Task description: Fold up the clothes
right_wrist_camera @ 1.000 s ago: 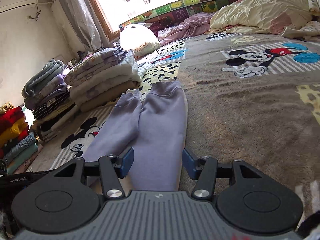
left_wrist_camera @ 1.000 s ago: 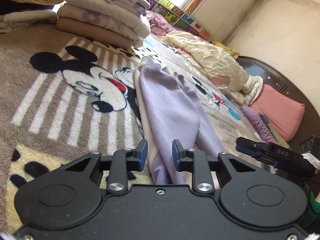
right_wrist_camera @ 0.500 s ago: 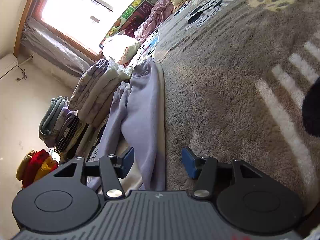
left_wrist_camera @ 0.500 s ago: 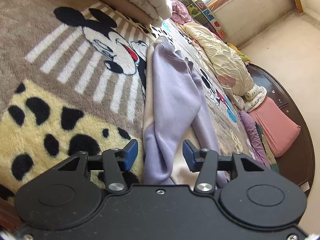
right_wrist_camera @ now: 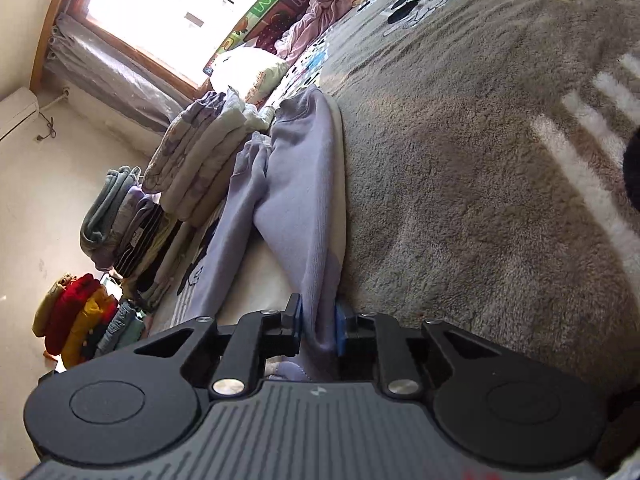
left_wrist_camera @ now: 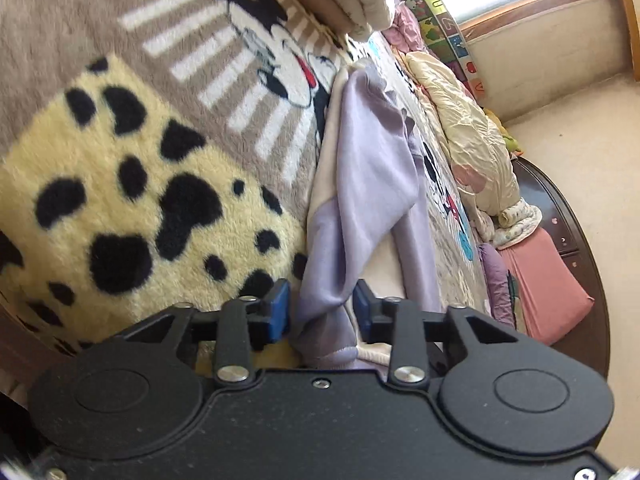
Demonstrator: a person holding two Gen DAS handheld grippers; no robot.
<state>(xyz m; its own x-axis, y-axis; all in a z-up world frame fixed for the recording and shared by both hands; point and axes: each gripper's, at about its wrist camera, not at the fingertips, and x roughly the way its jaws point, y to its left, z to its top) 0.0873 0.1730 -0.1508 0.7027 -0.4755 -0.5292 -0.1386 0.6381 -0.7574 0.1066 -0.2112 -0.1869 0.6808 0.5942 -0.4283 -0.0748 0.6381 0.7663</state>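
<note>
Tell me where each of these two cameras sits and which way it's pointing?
Left wrist: on the left gripper, facing along its blue-padded fingers; lavender pants lie between them, cartoon blanket beside.
Right wrist: on the right gripper, fingers pinching the pants, facing folded stacks and window.
Shared: pants and blanket.

The lilac sweatpants (left_wrist_camera: 360,184) lie stretched lengthwise on the plush cartoon-print blanket (left_wrist_camera: 132,184), legs side by side and running away toward the stacks of folded laundry; a pale cream lining shows along one long edge and between the legs. The near end is bunched and lifted off the blanket; in the right wrist view the same sweatpants (right_wrist_camera: 304,184) show soft creases, one leg lying partly over the other, their far cuffs close beside the folded pile.
</note>
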